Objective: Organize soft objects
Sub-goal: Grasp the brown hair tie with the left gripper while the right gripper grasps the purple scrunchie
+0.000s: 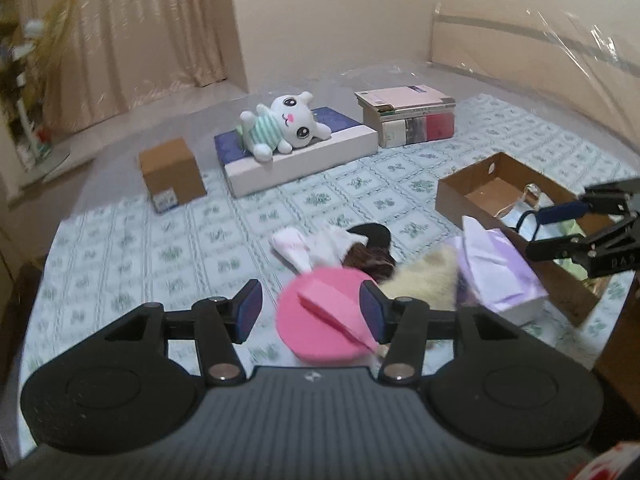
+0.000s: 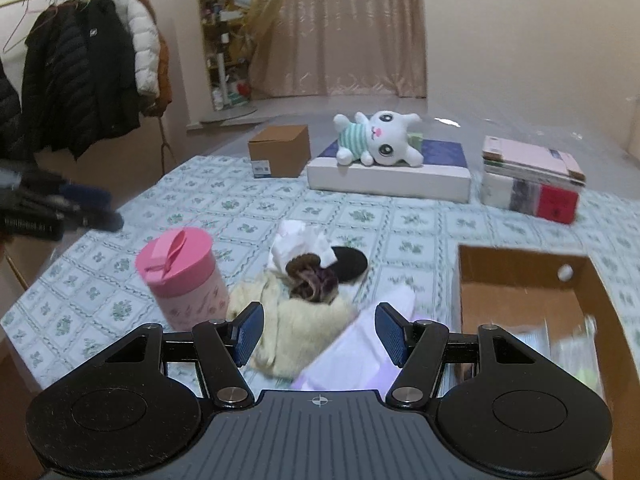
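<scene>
From the left wrist, the left gripper hangs with fingers spread and empty over the pink tub on the patterned table. The soft pile lies just beyond: white cloth, brown scrunchie, cream fluffy piece and purple tissue pack, beside the open cardboard box. I judge the best move is to reach past the tub and pinch one loose piece from above, so the rest is not dragged along.

From the right wrist, the right gripper is likewise spread and empty, above the cream piece and tissue pack. The plush bunny lies farther off on a flat white box, between a small brown carton and stacked books
</scene>
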{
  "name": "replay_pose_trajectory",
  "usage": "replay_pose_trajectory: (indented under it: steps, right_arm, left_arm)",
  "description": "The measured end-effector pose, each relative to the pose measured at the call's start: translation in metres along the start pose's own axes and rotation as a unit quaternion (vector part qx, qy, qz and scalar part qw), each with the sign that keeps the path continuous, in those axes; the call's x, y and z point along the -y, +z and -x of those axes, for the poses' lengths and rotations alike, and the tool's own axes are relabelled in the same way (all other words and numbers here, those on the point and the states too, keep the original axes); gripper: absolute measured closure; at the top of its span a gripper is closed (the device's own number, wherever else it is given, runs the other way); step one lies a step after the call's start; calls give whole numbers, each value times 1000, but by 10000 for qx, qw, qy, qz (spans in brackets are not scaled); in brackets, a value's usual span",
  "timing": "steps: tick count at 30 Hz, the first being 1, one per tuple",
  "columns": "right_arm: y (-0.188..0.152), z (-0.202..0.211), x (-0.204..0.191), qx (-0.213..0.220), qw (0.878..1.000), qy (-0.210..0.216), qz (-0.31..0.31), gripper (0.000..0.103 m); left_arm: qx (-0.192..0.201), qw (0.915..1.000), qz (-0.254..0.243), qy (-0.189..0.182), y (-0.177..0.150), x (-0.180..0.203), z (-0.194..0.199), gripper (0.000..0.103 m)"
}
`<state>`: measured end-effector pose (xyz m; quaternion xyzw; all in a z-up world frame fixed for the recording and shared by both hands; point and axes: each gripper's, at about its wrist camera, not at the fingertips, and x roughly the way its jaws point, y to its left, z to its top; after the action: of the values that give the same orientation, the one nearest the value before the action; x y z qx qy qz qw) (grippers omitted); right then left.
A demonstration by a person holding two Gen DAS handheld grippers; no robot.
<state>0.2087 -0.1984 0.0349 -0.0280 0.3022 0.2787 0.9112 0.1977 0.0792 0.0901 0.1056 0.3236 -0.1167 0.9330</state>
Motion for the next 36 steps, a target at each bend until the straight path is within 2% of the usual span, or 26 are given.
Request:
replay_pose_trajectory:
  steps: [8, 13, 21, 26, 29, 31, 33, 36]
  right_arm:
    - [41, -80, 20, -750, 9951, 639, -3, 41]
    - [55, -132, 19, -1130, 9908, 638, 382, 41]
    - [48, -208, 25, -1875, 9778, 699, 616, 41]
    - [46, -238, 28, -2078, 9735, 741, 599, 41]
    - [42, -249, 28, -2184, 9709, 759, 619, 43]
    - [41, -253, 29, -2198, 9708, 738, 620, 67]
    - [41, -253, 31, -2179, 9713, 752, 580, 71]
    - [41, -250, 35, -2092, 9734, 756, 541, 82]
  left_arm:
    - [-481, 9971, -493, -329, 39, -38, -74, 53]
    - [-807, 9930, -534, -682, 51, -58, -120, 53]
    - [-1271, 9793, -1016, -1207, 59, -56, -186, 53]
    - [-1352, 9687, -1332, -1597, 63, -43, -212, 53]
    - [-1417, 9591, -1544, -1900, 66, -33, -223, 53]
    - [-1498, 9518, -1734, -2040, 65, -25, -230, 53]
    - [-1610, 9442, -1890, -2166, 64, -18, -237, 54]
    - [-1784, 9333, -2017, -2377, 62, -6, -248, 56]
